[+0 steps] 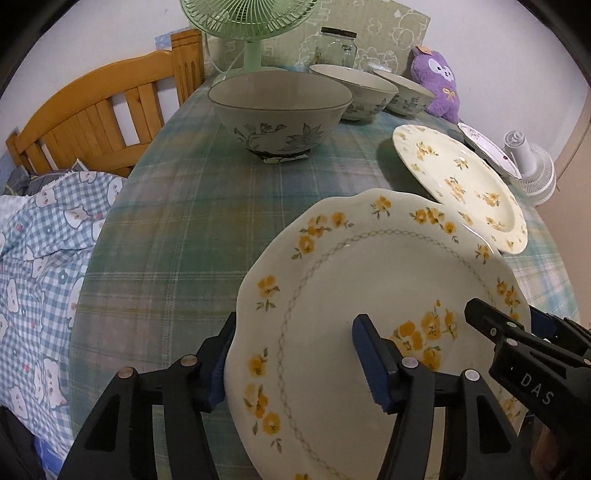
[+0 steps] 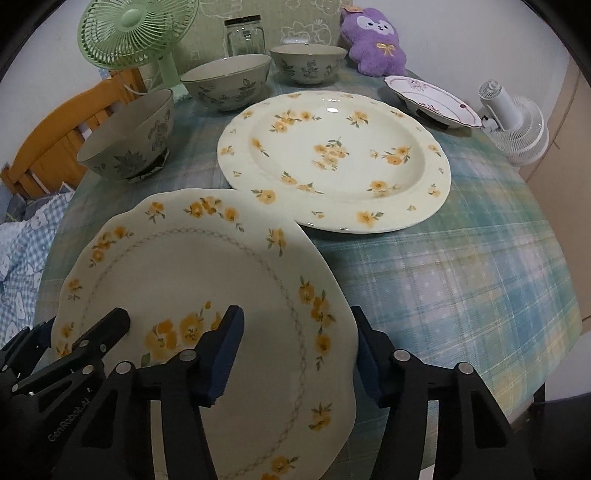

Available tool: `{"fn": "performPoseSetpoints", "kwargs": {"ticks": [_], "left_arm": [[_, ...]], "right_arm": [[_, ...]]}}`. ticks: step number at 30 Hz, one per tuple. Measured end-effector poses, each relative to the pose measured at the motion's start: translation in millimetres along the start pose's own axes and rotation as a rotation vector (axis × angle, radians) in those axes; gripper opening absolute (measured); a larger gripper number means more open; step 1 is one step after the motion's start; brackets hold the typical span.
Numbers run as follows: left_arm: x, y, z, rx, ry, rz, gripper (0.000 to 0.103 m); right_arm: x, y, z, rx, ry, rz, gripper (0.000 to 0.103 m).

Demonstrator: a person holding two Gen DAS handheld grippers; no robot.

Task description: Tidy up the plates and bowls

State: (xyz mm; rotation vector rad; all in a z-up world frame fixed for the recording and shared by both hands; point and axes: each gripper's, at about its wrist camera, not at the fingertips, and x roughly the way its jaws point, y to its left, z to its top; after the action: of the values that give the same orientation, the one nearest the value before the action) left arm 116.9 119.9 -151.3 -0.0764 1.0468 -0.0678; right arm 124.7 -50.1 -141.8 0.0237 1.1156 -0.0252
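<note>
I have the near scalloped plate point(image 2: 207, 295) on the tablecloth point(image 2: 461, 295); my left gripper point(image 1: 291, 365) straddles its left rim, my right gripper point(image 2: 295, 354) its right rim, jaws apart, not visibly clamped.

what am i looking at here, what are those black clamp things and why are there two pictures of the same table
The black clamps are hand-held two-finger grippers, one in each of a person's hands. Each carries a wide-angle camera looking along its fingers, hence two views of one table.

Both straddle opposite edges of the near plate: the left gripper on its left rim, the right gripper on its right rim. Whether the pads already press on it I cannot tell.

Behind lie a larger flowered plate, a small pink-patterned plate and three bowls. At the back stand a green fan, a jar and a purple plush toy.
</note>
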Motion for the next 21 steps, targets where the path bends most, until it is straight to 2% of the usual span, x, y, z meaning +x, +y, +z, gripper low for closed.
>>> {"fn": "performPoseSetpoints", "kwargs": {"ticks": [5, 15, 21], "left_arm": [[0, -1, 0, 0.005, 0.014, 0.003, 0.06], [-18, -7, 7, 0.024, 0.027, 0.012, 0.06], [-39, -19, 21, 0.038, -0.009, 0.007, 0.06]], "right_arm": [[1, -2, 2, 0.007, 0.017, -0.016, 0.05], [-17, -3, 10, 0.011, 0.028, -0.015, 0.05], [-44, -10, 24, 0.009, 0.001, -0.025, 0.05]]}}
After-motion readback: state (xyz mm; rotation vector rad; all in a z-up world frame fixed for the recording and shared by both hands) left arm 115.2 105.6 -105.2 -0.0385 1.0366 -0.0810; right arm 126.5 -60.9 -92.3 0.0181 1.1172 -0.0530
